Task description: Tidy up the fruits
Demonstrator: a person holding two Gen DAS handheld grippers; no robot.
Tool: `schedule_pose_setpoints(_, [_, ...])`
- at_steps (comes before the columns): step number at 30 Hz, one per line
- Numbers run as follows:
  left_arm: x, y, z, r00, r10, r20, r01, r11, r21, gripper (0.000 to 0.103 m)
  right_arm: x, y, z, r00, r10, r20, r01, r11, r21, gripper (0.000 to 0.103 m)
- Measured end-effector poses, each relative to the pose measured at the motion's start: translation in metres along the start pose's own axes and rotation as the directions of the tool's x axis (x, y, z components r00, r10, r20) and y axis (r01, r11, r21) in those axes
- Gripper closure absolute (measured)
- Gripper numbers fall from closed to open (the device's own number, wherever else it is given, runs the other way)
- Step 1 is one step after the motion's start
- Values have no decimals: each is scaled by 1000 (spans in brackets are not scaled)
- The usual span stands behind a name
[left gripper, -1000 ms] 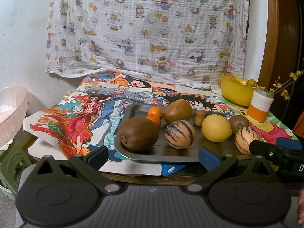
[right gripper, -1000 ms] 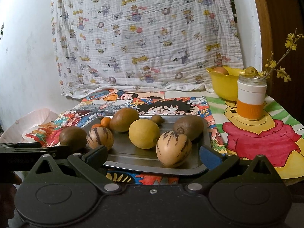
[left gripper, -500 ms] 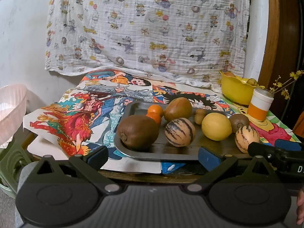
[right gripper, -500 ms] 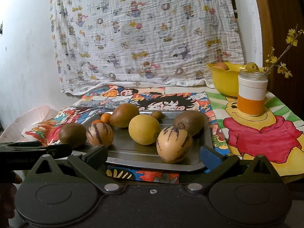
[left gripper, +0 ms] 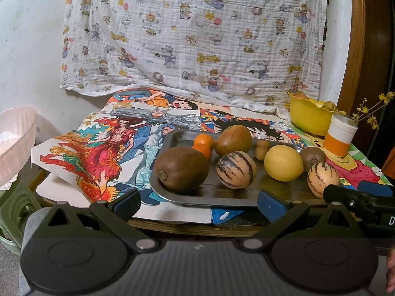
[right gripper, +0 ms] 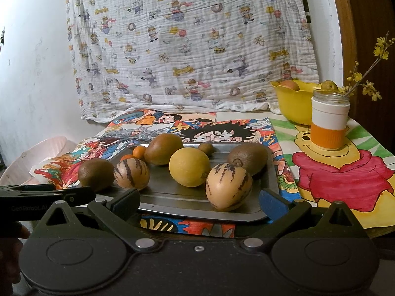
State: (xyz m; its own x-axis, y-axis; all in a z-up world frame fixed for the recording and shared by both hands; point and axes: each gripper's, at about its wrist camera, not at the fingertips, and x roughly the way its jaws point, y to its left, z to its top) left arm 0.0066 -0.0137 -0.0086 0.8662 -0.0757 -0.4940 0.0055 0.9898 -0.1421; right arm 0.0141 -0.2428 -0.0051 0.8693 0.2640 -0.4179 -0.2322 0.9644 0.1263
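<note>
A: Where are the fruits?

B: All on the metal tray [left gripper: 187, 201], which lies on the cartoon cloth [left gripper: 103, 148]. The left gripper [left gripper: 198, 201] has its fingers spread wide and holds nothing. The big kiwi [left gripper: 182, 169] is just beyond it, near its left finger.

A: And the right one?

B: The right gripper [right gripper: 199, 201] is also spread apart and empty. The striped melon [right gripper: 229, 187] sits just ahead of it, close to the tray's front rim. The lemon [right gripper: 189, 167] is behind that melon. A yellow bowl [right gripper: 292, 104] stands well apart, at the far right.
</note>
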Motion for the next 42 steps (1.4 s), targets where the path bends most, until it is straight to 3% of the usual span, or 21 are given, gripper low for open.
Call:
schedule_pose_setpoints(33, [0,0,2,1000,-11,-11,11,1000,-20,1,0,3,1,1000,-2,-4,2,1000,2,1])
schedule_pose_setpoints(38, [0,-1,4,999,22,-23,-23,999,-23,1,0,3,1,1000,-2,-4,2,1000,1,1])
schedule_pose_setpoints(42, [-1,-2,4,1000,-6,-21,6,1000,-28,1,-1,3,1,1000,-3,-5,3,1000,2,1])
